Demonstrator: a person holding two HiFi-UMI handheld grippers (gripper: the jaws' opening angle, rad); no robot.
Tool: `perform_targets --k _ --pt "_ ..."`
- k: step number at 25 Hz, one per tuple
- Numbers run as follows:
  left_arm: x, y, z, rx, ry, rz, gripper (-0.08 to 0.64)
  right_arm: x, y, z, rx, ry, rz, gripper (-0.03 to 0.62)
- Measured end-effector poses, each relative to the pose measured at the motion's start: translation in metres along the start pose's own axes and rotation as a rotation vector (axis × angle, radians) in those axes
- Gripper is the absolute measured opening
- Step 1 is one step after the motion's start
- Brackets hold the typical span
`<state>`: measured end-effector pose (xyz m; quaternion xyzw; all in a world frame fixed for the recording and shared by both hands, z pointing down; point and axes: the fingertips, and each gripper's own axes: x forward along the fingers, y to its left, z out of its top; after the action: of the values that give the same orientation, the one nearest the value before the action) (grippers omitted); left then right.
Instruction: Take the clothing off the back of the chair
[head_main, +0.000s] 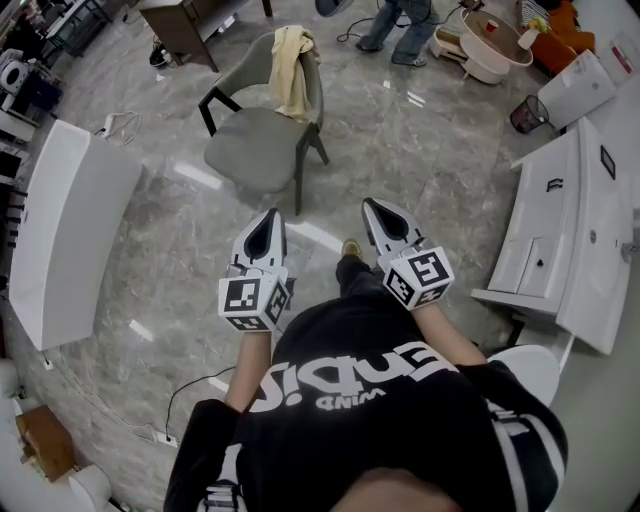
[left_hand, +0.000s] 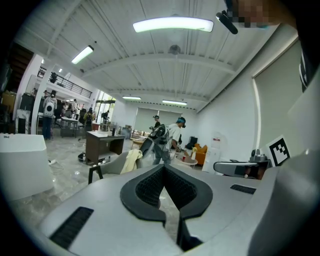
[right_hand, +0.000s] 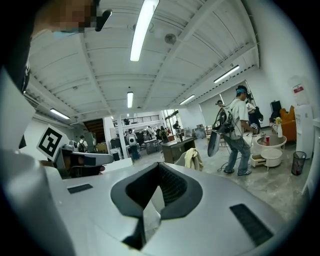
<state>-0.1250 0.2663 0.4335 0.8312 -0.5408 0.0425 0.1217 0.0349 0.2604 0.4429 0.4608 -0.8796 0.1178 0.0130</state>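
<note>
A pale yellow garment (head_main: 290, 70) hangs over the back of a grey padded chair (head_main: 250, 145) with dark legs, standing on the marble floor ahead of me. My left gripper (head_main: 271, 215) and right gripper (head_main: 371, 205) are held side by side in front of my body, pointing at the chair and well short of it. Both are shut with nothing in them. The left gripper view shows its jaws (left_hand: 164, 168) closed, with the garment (left_hand: 131, 161) small and far beyond. In the right gripper view the jaws (right_hand: 159, 165) also meet, and the garment (right_hand: 193, 159) is just as distant.
A long white table (head_main: 70, 230) stands at my left and a white cabinet (head_main: 560, 230) at my right. Beyond the chair are a dark desk (head_main: 190, 25), a standing person (head_main: 400, 30), a round white table (head_main: 490, 45) and a wire bin (head_main: 525, 113). A cable (head_main: 190, 385) lies on the floor.
</note>
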Motion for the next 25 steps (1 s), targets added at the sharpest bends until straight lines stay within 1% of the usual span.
perform_targets --k 8,17,21,25 --pt "0.063 0.018 0.025 -0.013 -0.009 0.061 0.014 0.054 -0.052 0.027 -0.001 0.012 0.054 0.014" --pt "0.129 0.031 0.040 -0.016 -0.014 0.136 0.014 0.105 -0.106 0.038 -0.013 0.043 0.126 0.014" --pt "0.154 0.037 0.044 -0.020 -0.014 0.167 0.014 0.125 -0.128 0.045 -0.002 0.039 0.142 0.014" --pt "0.175 0.043 0.056 -0.020 -0.016 0.184 0.014 0.145 -0.145 0.053 0.009 0.037 0.155 0.014"
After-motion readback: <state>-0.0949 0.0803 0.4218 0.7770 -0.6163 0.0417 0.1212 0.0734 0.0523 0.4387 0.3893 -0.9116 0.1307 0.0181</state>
